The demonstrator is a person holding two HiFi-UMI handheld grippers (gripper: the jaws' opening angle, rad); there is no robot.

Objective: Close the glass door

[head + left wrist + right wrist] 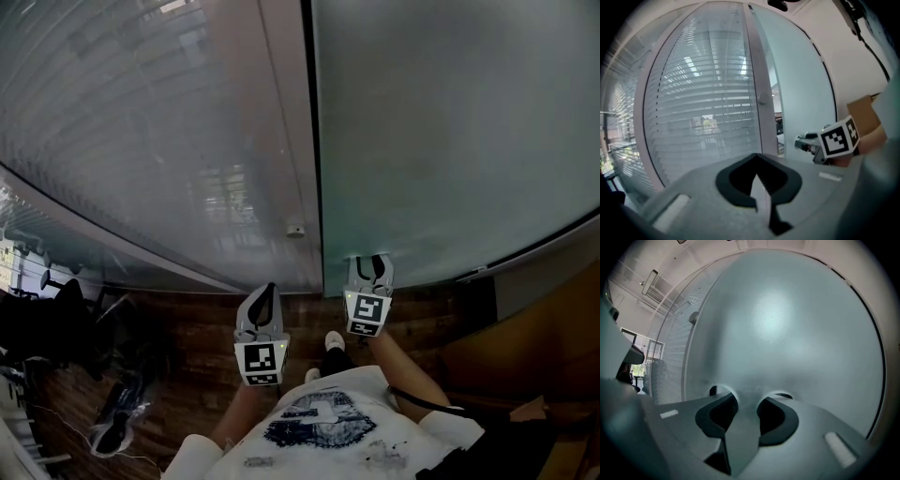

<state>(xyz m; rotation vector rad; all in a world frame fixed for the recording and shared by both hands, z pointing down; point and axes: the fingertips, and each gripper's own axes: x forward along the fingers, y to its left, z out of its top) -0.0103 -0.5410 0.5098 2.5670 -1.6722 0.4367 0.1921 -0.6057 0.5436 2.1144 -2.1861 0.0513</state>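
My right gripper (747, 397), jaws apart and empty, noses the frosted glass door (450, 141) just beside the door frame (281, 141) — a thin gap there seems left to shut — while my left gripper (757, 176), jaws together, hangs at the frame's other side.

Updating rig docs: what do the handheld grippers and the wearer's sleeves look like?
Left gripper and right gripper: light-grey moulded bodies, black jaw pads, each carrying a white cube with black square markers. A thin black cable trails by the right forearm. White short-sleeved T-shirt with dark print.
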